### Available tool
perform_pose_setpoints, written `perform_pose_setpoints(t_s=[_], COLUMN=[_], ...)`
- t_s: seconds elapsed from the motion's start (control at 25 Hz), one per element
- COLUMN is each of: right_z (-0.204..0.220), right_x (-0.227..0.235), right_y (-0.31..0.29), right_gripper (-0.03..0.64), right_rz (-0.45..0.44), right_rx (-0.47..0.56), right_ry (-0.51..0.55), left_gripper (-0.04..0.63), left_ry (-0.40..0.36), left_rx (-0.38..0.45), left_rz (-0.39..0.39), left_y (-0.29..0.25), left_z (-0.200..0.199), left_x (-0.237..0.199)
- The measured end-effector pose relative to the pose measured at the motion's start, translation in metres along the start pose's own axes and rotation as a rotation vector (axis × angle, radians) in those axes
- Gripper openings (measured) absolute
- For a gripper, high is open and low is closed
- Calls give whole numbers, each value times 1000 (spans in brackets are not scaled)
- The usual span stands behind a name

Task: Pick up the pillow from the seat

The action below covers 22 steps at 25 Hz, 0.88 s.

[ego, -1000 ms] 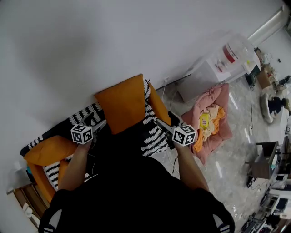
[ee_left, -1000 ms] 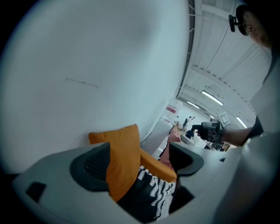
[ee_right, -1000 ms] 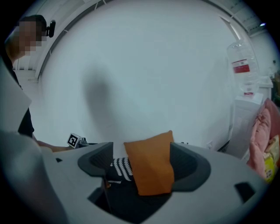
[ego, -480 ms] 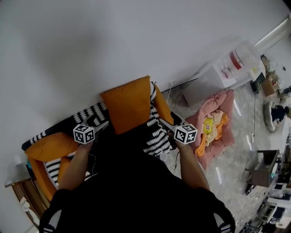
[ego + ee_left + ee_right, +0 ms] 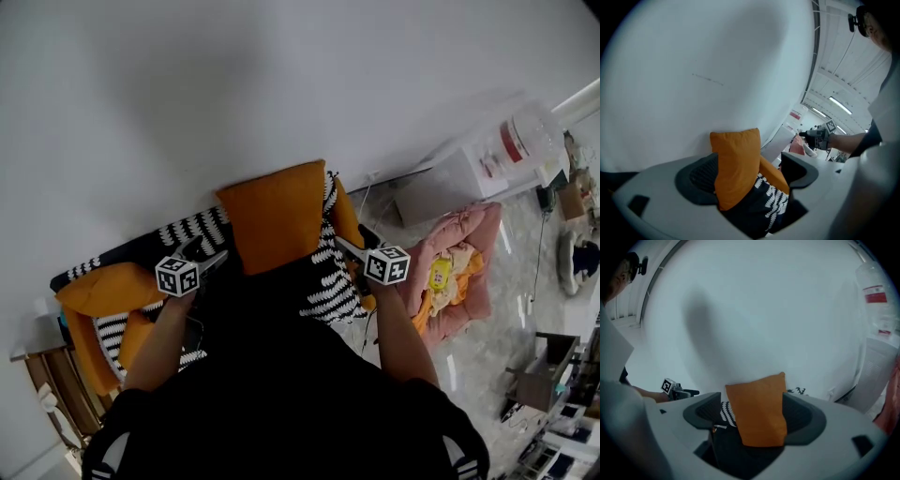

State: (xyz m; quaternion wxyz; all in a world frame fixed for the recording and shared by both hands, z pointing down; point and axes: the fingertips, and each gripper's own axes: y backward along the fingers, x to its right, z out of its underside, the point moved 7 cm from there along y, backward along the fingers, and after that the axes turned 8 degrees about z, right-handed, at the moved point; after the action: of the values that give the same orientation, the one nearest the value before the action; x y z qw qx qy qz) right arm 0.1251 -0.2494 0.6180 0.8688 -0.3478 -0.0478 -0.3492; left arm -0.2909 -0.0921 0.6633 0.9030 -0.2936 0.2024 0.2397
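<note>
An orange pillow stands upright against the back of a chair with a black-and-white patterned seat and orange arms. My left gripper hovers at the pillow's lower left edge, jaws wide open. In the left gripper view the pillow shows between those open jaws, leaning over the left pad. My right gripper sits at the pillow's right edge, also open. In the right gripper view the pillow fills the gap between the pads. The pillow still rests on the chair.
A white wall rises right behind the chair. An orange cushion lies over the left arm. A pink pet bed lies on the floor to the right, with a white appliance behind it. A wooden side table stands at the lower left.
The right gripper has moved closer to the pillow's right edge. The left gripper has barely shifted. The pillow has not moved on the chair.
</note>
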Motion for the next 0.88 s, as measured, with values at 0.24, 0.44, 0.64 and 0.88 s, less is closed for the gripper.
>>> perform_pose_setpoints(t_s=[0.24,0.44,0.64,0.88], right_z=[-3,-5,-6,3], right_x=[34,49,60,68], right_y=[-30,-55,-80,-114], right_gripper=[403,403,407,408], right_rz=[-2,-16,-40,-51], right_rx=[-44,-80,-106,-140], right_ry=[-12,-12,-5,-4], left_gripper=[414,414,414,414], left_ry=[28,34,37,39], left_rx=[-14,-40,-55,-80], left_rz=[-35,-45,-54,-63], left_y=[-16,-33,-49,-66], left_z=[-3,-8,-14,-18], left_x=[-10,-18,-27,-37])
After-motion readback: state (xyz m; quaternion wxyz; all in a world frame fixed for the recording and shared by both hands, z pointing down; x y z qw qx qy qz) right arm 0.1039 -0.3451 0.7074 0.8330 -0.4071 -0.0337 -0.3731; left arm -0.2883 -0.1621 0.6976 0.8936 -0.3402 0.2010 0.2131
